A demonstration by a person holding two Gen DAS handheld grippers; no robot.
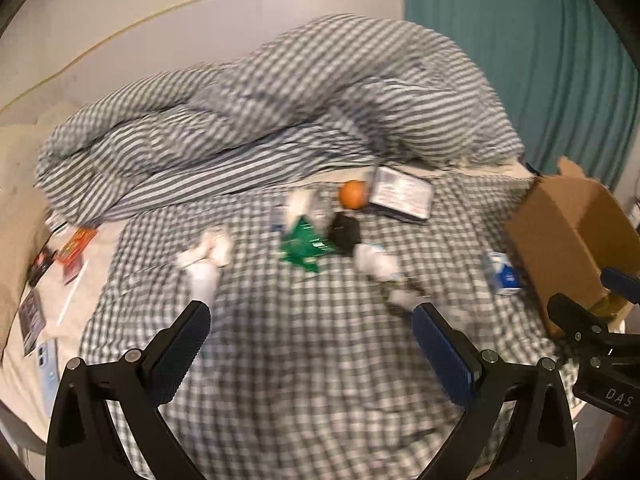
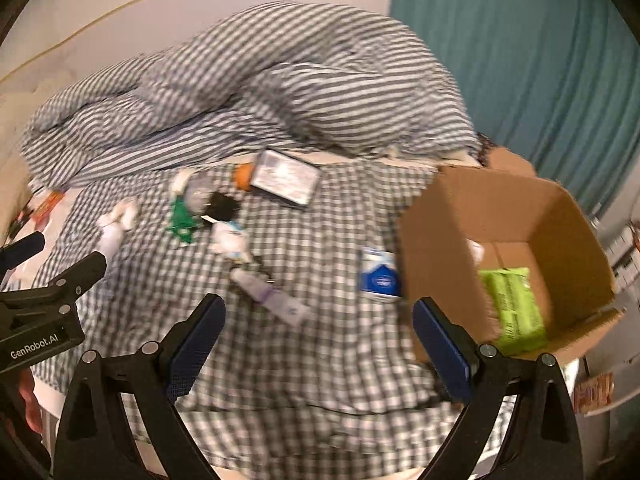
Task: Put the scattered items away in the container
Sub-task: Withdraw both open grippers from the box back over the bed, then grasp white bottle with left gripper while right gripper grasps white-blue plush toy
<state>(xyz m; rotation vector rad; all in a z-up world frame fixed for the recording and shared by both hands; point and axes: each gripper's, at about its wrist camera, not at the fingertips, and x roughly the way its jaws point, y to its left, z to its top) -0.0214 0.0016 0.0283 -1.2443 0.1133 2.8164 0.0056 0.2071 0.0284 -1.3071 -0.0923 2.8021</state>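
Both the left gripper [image 1: 310, 320] and the right gripper [image 2: 318, 320] are held with jaws wide apart and nothing between them, above the grey-and-white checked bedsheet [image 2: 320, 360]. The open brown cardboard box [image 2: 440, 240] is seen at the right edge of the bed, a lime-green packet [image 2: 514, 312] already inside. Scattered items remain on the sheet, among them a blue-and-white small carton [image 2: 378, 276] just beside the box and a white tube with purple band [image 2: 268, 296]. The step is judged an approach to the next pick; descent and closure on one item are called for
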